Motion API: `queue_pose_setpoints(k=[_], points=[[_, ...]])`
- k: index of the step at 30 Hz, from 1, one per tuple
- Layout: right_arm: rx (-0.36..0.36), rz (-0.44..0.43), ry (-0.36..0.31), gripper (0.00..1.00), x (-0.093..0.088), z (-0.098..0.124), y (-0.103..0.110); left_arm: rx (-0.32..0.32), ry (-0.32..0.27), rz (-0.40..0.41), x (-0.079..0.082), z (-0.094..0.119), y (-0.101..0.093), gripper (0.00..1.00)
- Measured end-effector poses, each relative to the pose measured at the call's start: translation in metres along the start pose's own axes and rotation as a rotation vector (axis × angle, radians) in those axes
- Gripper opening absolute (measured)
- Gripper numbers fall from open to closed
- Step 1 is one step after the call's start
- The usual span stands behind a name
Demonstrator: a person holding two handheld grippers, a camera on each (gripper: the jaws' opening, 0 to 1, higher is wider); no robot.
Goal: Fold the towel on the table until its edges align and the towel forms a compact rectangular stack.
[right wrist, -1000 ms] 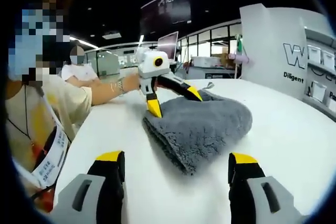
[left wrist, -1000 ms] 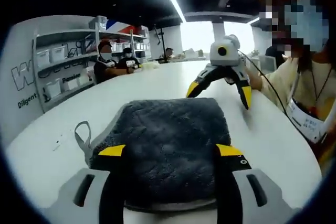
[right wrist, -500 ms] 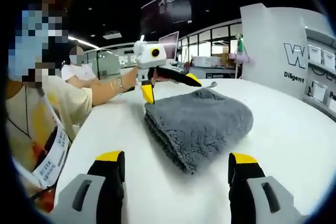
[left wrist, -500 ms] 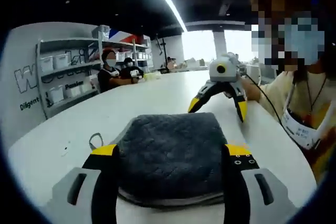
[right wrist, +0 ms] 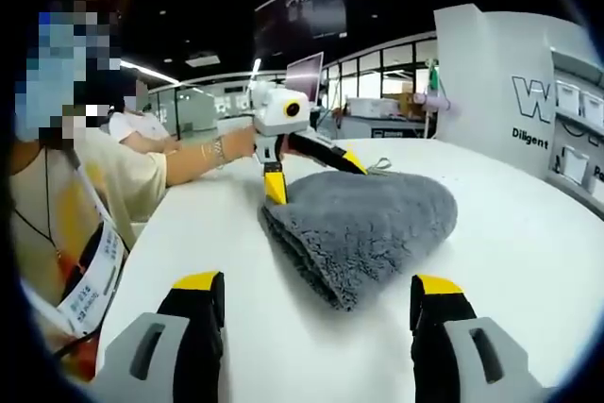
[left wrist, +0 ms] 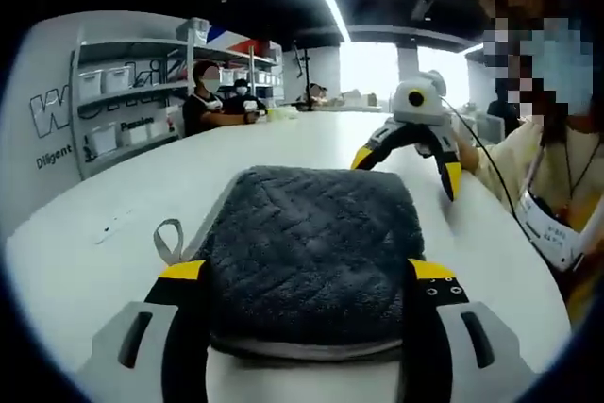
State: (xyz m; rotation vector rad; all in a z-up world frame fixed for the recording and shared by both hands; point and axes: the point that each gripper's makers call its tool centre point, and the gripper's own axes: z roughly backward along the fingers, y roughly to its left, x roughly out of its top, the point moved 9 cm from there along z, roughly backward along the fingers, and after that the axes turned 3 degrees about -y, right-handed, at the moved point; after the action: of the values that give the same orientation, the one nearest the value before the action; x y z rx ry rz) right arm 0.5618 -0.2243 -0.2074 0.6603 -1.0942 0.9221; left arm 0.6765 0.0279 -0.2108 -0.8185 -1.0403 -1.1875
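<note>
A dark grey towel [left wrist: 311, 243], folded into a thick stack, lies on the white table [left wrist: 113, 224]. Its hang loop [left wrist: 170, 238] pokes out at one corner. My left gripper [left wrist: 307, 271] stands open with its yellow-tipped jaws either side of the towel's near end. From the right gripper view the towel [right wrist: 363, 224] lies ahead, with the left gripper [right wrist: 314, 175] straddling its far end. My right gripper [right wrist: 316, 282] is open over bare table, short of the towel and holding nothing. In the left gripper view, the right gripper [left wrist: 406, 166] hovers beyond the towel's far edge.
The person holding the grippers [left wrist: 547, 186] stands at the table's edge. Shelves with white bins [left wrist: 104, 110] line the wall, and seated people [left wrist: 212, 101] are at the table's far side. A white lettered panel [right wrist: 528, 92] stands beyond the table.
The left gripper rose off the towel's end half a second ago and has come back down to straddle it. The right gripper has stayed put and open.
</note>
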Motion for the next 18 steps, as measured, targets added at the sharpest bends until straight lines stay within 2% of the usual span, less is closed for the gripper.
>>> queue_pose_setpoints(k=[4,7,10,12,14,18], points=[[0.002,-0.002,0.002,0.81,0.0,0.0,-0.001,0.012,0.016,-0.015,0.003,-0.001,-0.003,0.82],[0.002,-0.001,0.005,0.81,-0.001,0.0,-0.001,0.035,0.02,-0.058,0.01,0.003,-0.007,0.81],[-0.002,0.0,0.009,0.81,-0.001,0.0,-0.002,0.043,0.02,-0.081,0.019,0.01,-0.014,0.76],[-0.007,0.002,0.012,0.81,-0.001,0.001,-0.003,0.056,-0.008,-0.086,0.027,0.016,-0.018,0.76],[-0.01,0.002,0.013,0.81,-0.001,0.001,-0.004,0.093,-0.065,-0.073,0.037,0.025,-0.024,0.76],[-0.014,-0.001,0.011,0.81,-0.001,0.001,-0.004,0.168,-0.139,0.014,0.048,0.047,-0.036,0.76]])
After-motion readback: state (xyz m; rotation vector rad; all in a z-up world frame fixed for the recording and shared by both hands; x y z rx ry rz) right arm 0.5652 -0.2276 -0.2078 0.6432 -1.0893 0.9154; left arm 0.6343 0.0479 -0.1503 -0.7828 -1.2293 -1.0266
